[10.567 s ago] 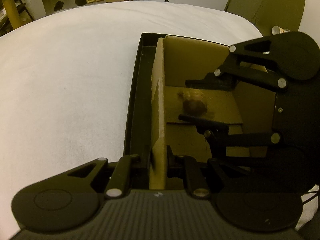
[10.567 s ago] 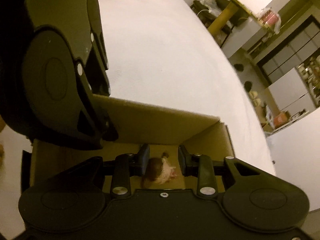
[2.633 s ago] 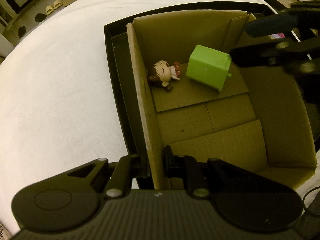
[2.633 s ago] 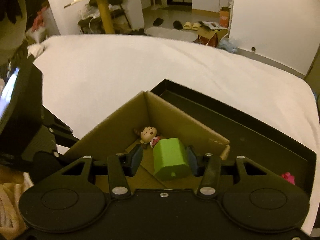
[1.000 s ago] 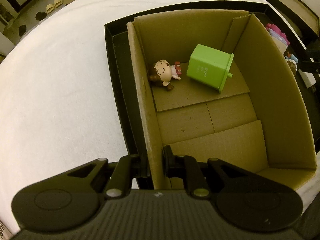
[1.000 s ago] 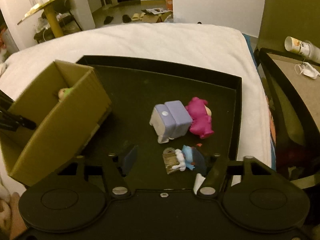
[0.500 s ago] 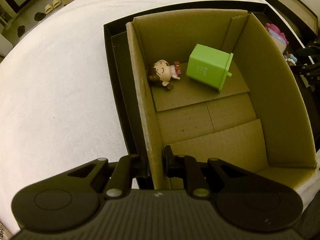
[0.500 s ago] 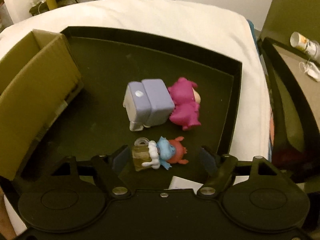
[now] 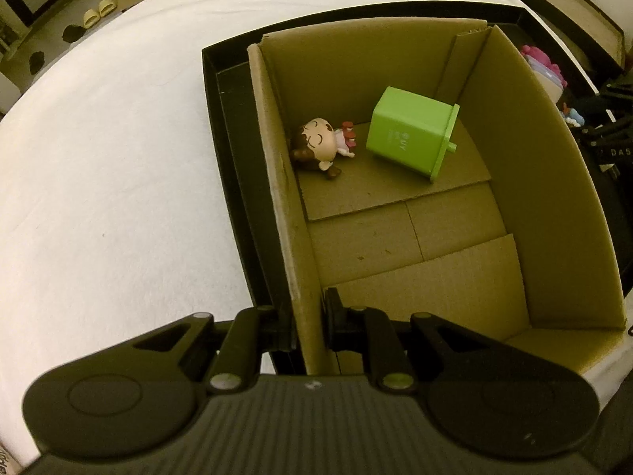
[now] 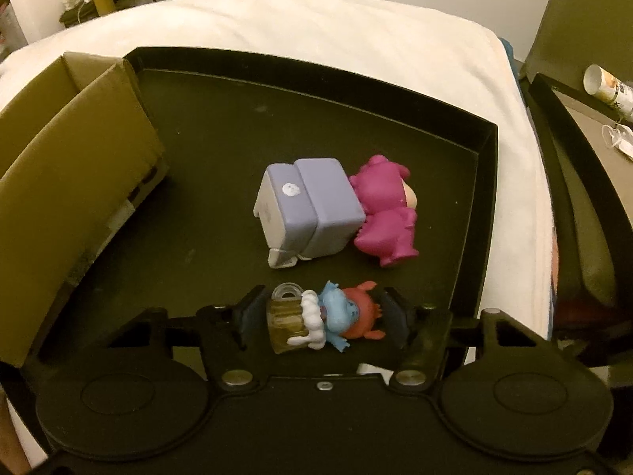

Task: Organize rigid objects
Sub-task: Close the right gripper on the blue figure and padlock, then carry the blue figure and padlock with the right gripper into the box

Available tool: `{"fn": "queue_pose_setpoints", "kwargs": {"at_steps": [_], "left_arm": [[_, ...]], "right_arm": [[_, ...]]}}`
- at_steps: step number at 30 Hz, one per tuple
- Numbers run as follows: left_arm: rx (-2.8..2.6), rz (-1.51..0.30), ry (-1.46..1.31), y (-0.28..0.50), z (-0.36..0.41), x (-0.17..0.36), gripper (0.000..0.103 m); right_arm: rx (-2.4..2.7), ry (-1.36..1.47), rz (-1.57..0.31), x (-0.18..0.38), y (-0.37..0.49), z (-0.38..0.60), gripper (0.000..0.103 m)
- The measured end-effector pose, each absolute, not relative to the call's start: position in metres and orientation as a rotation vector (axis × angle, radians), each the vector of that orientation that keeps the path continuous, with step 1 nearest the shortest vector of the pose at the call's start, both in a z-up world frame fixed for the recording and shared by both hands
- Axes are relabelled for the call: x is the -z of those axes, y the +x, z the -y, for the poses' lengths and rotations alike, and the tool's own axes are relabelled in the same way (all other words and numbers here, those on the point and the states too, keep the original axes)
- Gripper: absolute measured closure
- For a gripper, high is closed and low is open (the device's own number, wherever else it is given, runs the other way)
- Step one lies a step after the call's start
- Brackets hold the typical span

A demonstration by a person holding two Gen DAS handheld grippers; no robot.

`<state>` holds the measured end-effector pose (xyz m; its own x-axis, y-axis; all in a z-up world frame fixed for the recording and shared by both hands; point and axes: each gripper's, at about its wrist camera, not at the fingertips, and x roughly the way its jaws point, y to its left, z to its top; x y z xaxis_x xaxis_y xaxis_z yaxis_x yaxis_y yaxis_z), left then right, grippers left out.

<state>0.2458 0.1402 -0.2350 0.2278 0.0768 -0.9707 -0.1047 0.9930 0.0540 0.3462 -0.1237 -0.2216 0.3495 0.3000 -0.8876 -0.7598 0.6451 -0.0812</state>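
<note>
Two toys inside the cardboard box [image 9: 554,206]: a big-headed doll [image 9: 322,146] on its back against the left wall, and a tipped green bin [image 9: 411,136] just beside it. Left gripper [image 9: 310,326] pinched on the box's left wall, one finger hidden outside it. Box standing in the left end of the black tray [image 10: 277,126]. Right gripper [image 10: 324,318] spread around a small blue-and-red figure [image 10: 340,316] with a clear yellowish jar; contact with the pads hard to judge, figure's details unclear. Beyond it, lilac block [image 10: 308,209] touching a magenta figure [image 10: 387,209], partly hidden behind the block.
</note>
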Motion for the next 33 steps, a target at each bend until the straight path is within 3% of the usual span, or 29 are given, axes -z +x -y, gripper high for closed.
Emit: {"fn": "queue_pose_setpoints", "kwargs": {"at_steps": [33], "left_arm": [[-0.128, -1.347, -0.012, 0.254, -0.144, 0.235, 0.09]], "right_arm": [[-0.826, -0.522, -0.802, 0.136, 0.295, 0.09, 0.043]]}}
